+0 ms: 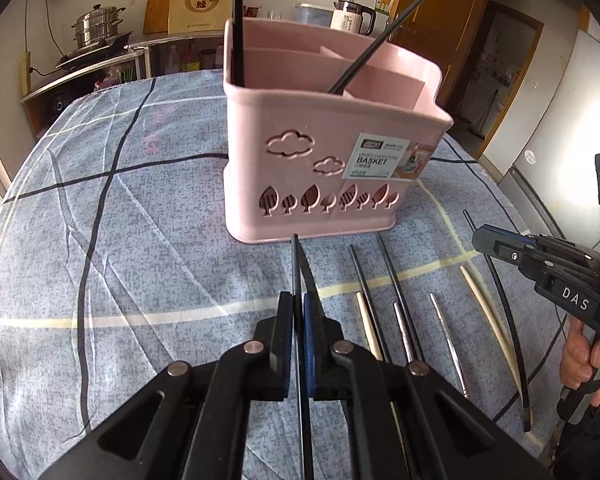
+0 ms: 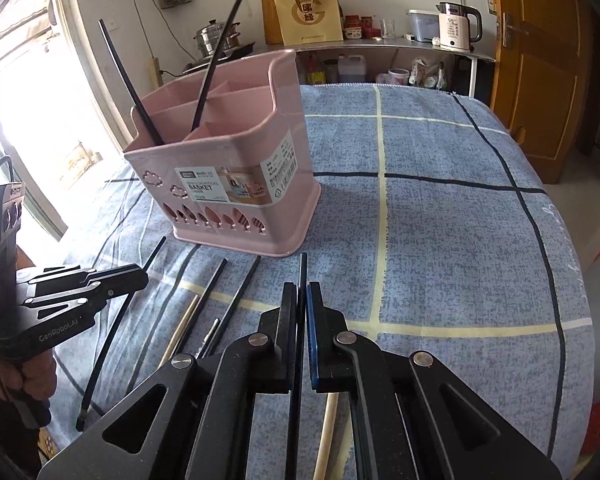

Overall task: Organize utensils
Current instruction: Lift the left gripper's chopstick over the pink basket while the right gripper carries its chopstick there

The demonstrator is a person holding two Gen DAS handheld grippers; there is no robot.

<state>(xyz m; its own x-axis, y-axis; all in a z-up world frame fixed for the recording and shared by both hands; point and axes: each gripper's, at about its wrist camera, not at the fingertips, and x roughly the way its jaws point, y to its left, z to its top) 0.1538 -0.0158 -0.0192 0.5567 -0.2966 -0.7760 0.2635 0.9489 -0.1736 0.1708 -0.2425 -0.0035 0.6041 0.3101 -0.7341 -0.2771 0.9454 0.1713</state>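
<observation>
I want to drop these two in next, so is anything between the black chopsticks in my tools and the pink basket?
Nothing visible blocks either path. The left tool and right tool each grip a black chopstick, with only bare tablecloth before the pink basket. Two black chopsticks already lean inside, with open compartments beside them.

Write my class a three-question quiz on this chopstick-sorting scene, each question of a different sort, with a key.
1. True or false: the pink basket already holds two black chopsticks.
2. Multiple choice: the left tool is A) open over the cloth, B) shut on a black chopstick, C) shut on a pale chopstick.
3. Fill in: the right tool is shut on a ____ chopstick.

Key: 1 true, both stand tilted in the basket's compartments. 2 B. 3 black; pale, metal and further black chopsticks lie loose on the blue checked cloth.
</observation>
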